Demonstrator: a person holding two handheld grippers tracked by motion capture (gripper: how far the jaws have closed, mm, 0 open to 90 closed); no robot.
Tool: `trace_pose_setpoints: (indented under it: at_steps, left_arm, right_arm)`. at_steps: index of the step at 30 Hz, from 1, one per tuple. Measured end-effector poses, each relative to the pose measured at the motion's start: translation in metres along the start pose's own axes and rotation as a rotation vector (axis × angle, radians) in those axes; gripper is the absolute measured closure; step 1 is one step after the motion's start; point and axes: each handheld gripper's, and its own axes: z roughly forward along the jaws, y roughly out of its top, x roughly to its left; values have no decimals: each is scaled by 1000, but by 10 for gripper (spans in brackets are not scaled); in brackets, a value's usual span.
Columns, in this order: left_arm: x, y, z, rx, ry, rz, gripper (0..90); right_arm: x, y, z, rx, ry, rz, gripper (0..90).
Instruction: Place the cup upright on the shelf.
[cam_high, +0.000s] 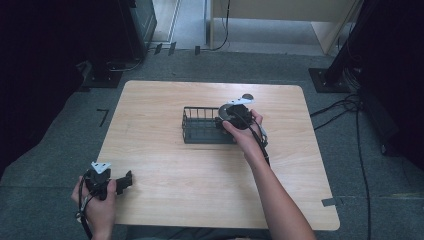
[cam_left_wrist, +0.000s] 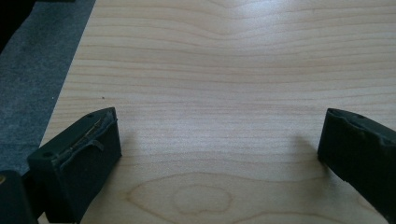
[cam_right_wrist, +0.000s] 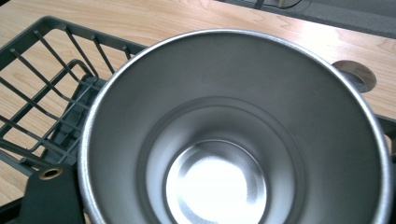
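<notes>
A steel cup (cam_right_wrist: 233, 140) is seen from above in the right gripper view, its bright bottom visible; a black finger (cam_right_wrist: 49, 198) presses its outer wall at the lower left. In the high view my right gripper (cam_high: 231, 120) is shut on this cup (cam_high: 225, 111) over the right end of a black wire basket (cam_high: 200, 125) at the table's middle. The basket's bars (cam_right_wrist: 51, 88) lie left of and below the cup. My left gripper (cam_high: 127, 180) hovers at the table's front left edge, open, with bare wood between its fingers (cam_left_wrist: 84, 154).
The wooden table (cam_high: 200, 175) stands on grey carpet. A small round grey-rimmed disc (cam_right_wrist: 355, 74) sits on the tabletop just behind the basket (cam_high: 246, 96). Cables (cam_high: 345, 107) and dark stands lie on the floor to the right and back.
</notes>
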Motion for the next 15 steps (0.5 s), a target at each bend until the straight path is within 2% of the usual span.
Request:
trace_pose_setpoints:
  at_steps: [4, 6, 15]
  left_arm:
    - [0, 0, 0, 0, 0, -1, 0]
    - [0, 0, 0, 0, 0, -1, 0]
    - [0, 0, 0, 0, 0, -1, 0]
  right_arm:
    - [0, 0, 1, 11, 10, 2, 174]
    - [0, -2, 4, 39, 11, -9, 173]
    - [-1, -1, 4, 48, 29, -4, 164]
